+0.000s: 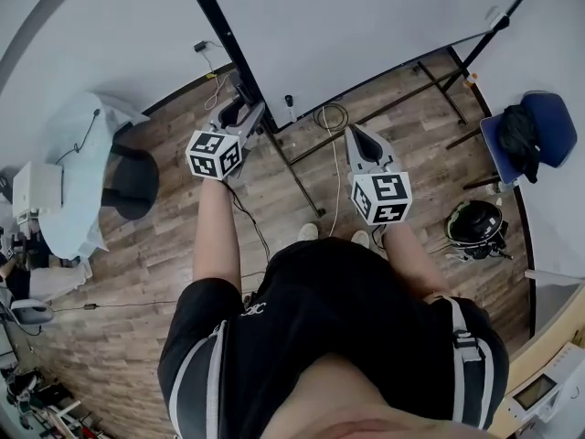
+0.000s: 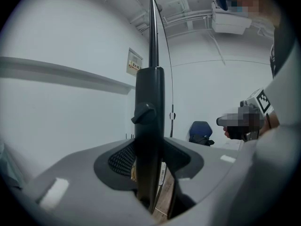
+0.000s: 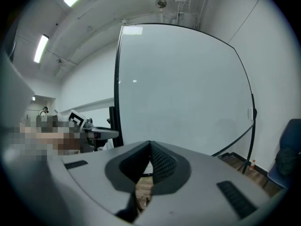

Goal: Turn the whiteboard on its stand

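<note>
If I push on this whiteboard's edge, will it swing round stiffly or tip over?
Probably stiff: the whiteboard is a big flat framed panel. Likely it swings rather than tips, since the stand's floor bars spread wide. The knob on the post in the left gripper might resist if tight.

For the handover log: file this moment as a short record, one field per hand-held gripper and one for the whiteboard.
Left hand-held gripper: closed on the stand post, just below its knob
Right hand-held gripper: jaws together, empty, pointing at the whiteboard
Whiteboard: on its stand, face blank
Floor: wood, coiled cable near the stand
</note>
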